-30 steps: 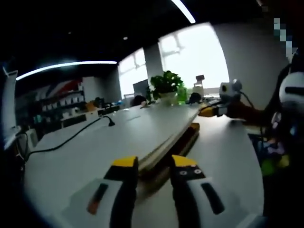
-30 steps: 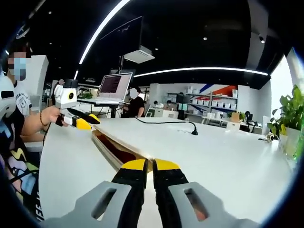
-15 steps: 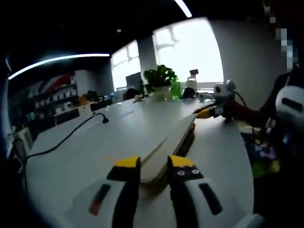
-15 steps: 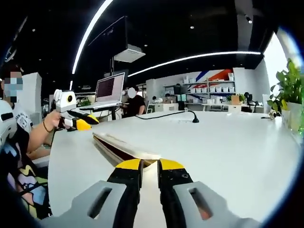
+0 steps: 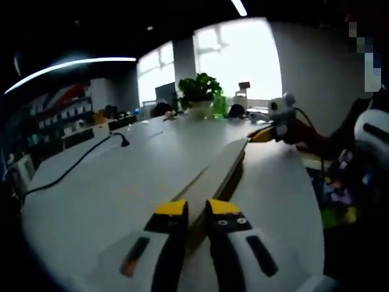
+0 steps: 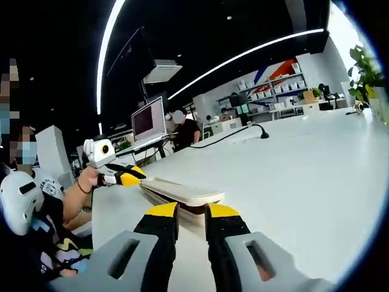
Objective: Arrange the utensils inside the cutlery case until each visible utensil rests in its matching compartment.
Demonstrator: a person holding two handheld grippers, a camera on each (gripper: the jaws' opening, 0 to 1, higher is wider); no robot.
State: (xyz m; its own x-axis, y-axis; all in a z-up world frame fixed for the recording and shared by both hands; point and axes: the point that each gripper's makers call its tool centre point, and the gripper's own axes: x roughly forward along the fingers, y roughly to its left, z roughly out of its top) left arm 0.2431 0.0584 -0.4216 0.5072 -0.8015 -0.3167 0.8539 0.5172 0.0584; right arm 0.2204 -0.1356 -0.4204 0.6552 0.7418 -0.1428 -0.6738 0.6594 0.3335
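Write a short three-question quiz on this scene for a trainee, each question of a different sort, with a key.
1. True or false: the cutlery case lies on the white table with its lid raised.
2. Which end of the case does each gripper face: A) both the same end, B) opposite ends?
3. Fill in: a black ___ runs across the table.

Key: 1 false, the lid is down. 2 B: the left gripper and right gripper each see the other beyond the case. 3 cable.

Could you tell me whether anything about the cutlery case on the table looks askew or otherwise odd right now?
Yes: the cutlery case's pale lid sits raised above the darker base, leaving a gap along the side rather than lying flat. The left gripper and right gripper each meet one end. No utensils can be made out.
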